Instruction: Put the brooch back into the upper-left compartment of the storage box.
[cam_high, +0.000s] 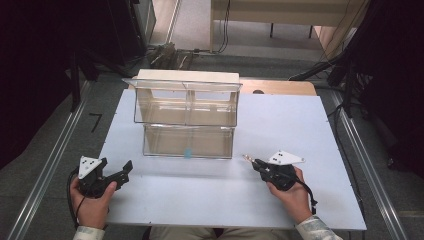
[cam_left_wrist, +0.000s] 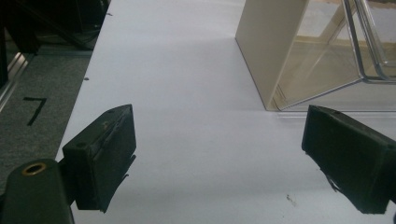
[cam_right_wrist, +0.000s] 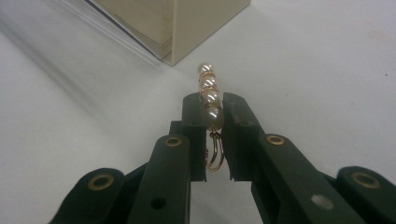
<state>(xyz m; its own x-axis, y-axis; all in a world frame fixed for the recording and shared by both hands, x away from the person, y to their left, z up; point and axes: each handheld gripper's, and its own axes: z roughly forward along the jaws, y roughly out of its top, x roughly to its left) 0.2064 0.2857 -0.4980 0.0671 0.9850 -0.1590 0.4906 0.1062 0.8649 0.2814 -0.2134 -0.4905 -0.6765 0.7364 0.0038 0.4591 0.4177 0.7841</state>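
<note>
Pearl and gold wire sit pinched in my right tool: a hair clip with 4 pearls in a row, its far end poking out past the jaw tips and a loop of gold wire hanging between the jaws below. In the high view that tool rests low over the white counter, right of centre, my right hand behind it and the clip pointing toward the clear organiser. The clip is near the organiser's front right corner but apart from it.

My left tool is spread wide with nothing between its jaws. It sits near the counter's left edge, held by my left hand. In the left gripper view the jaws stand far apart over bare counter, with the organiser's cream side panel ahead and to the right.

That organiser has 2 tiers of clear plastic: an upper tier split into 2 compartments and a lower tray at the front. A small light-blue thing shows at the front of the lower tray; I cannot tell what it is. A black 7 is marked on the grey floor left of the counter.
</note>
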